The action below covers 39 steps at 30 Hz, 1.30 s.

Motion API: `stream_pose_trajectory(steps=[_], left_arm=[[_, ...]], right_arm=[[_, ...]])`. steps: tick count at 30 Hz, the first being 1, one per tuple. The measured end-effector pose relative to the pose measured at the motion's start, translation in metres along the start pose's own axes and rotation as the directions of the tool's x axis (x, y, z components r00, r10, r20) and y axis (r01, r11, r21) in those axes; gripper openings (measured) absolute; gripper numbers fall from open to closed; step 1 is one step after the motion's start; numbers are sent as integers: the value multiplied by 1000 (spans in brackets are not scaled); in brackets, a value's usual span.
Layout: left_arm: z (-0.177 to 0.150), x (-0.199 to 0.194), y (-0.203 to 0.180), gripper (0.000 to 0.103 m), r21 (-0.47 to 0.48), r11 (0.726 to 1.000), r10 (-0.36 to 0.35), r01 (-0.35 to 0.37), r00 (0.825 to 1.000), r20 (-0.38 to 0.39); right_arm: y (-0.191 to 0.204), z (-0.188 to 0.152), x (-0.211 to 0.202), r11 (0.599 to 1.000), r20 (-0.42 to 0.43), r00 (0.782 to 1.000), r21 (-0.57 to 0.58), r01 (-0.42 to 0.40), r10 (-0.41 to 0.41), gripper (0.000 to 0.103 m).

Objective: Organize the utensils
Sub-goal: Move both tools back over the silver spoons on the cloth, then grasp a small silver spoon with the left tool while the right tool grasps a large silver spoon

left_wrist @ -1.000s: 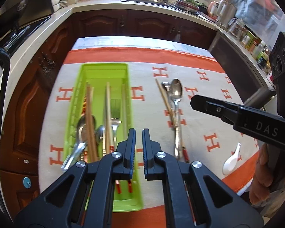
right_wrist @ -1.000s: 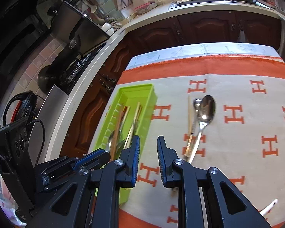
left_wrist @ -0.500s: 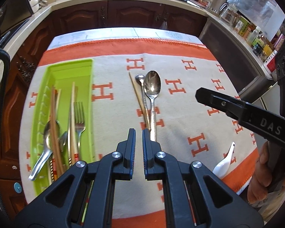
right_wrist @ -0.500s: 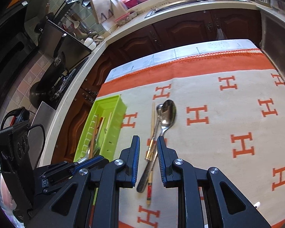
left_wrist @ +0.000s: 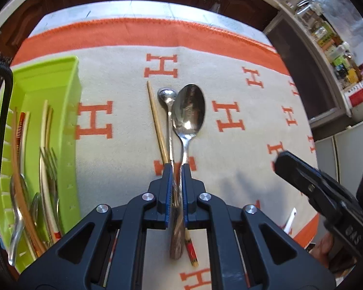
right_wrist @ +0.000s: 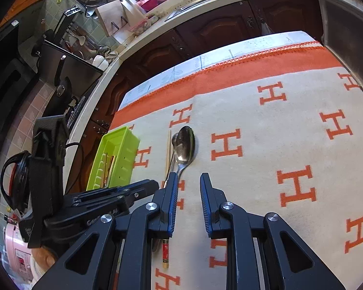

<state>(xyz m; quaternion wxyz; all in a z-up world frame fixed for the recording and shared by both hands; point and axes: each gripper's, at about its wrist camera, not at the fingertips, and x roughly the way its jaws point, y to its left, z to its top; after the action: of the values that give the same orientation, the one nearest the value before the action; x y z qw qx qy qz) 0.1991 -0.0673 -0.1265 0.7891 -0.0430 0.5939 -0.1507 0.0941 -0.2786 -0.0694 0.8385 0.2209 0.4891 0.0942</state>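
Note:
A large steel spoon (left_wrist: 188, 111), a small steel spoon (left_wrist: 167, 95) and a wooden chopstick (left_wrist: 156, 118) lie side by side on the H-patterned cloth (left_wrist: 123, 48). My left gripper (left_wrist: 176, 166) hangs just above their handles, pointing steeply down. Its jaws are shut to a thin slit, and the handles show through it from below. The green utensil tray (left_wrist: 48, 72) at the left holds forks, spoons and chopsticks. My right gripper (right_wrist: 188, 176) hovers right of the large spoon (right_wrist: 185, 145) with a narrow gap and nothing in it.
A white ceramic spoon (left_wrist: 290, 220) lies near the cloth's front right edge. The other gripper (left_wrist: 302, 181) reaches in from the right. Dark wooden cabinets (right_wrist: 230, 29) and a cluttered counter ring the table. A hand (right_wrist: 43, 256) shows at the lower left.
My left gripper has swung from above the green tray rightward and down, over the loose spoons and chopstick. The right gripper has also shifted right and lower. The jaw gaps look the same.

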Motion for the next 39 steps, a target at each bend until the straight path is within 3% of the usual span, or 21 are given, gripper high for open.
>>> stream_pose_trajectory(steps=[7, 18, 21, 25, 33, 37, 39], left_arm=[[4, 22, -5, 5, 9, 999, 31, -30, 999, -30], [-3, 16, -2, 4, 12, 999, 49, -49, 998, 34], [-7, 11, 2, 4, -5, 998, 60, -60, 997, 49], [-15, -3, 13, 4, -35, 998, 58, -56, 995, 83], [-32, -43, 24, 0, -45, 999, 30, -23, 987, 158], [-39, -47, 33, 0, -46, 999, 31, -25, 989, 143], [-43, -43, 36, 0, -50, 998, 36, -30, 991, 126]], right_arm=[[-14, 0, 12, 1000, -11, 1000, 17, -5, 5, 18], [-11, -1, 47, 999, -83, 996, 22, -35, 37, 18], [-8, 0, 66, 997, -125, 990, 42, -59, 64, 26], [1, 1, 92, 997, -162, 984, 50, -65, 73, 27], [38, 1, 134, 999, -191, 981, -33, 21, -27, 27], [65, -1, 147, 981, -157, 976, -148, 126, -149, 23], [80, -5, 153, 951, -127, 964, -236, 201, -235, 19]])
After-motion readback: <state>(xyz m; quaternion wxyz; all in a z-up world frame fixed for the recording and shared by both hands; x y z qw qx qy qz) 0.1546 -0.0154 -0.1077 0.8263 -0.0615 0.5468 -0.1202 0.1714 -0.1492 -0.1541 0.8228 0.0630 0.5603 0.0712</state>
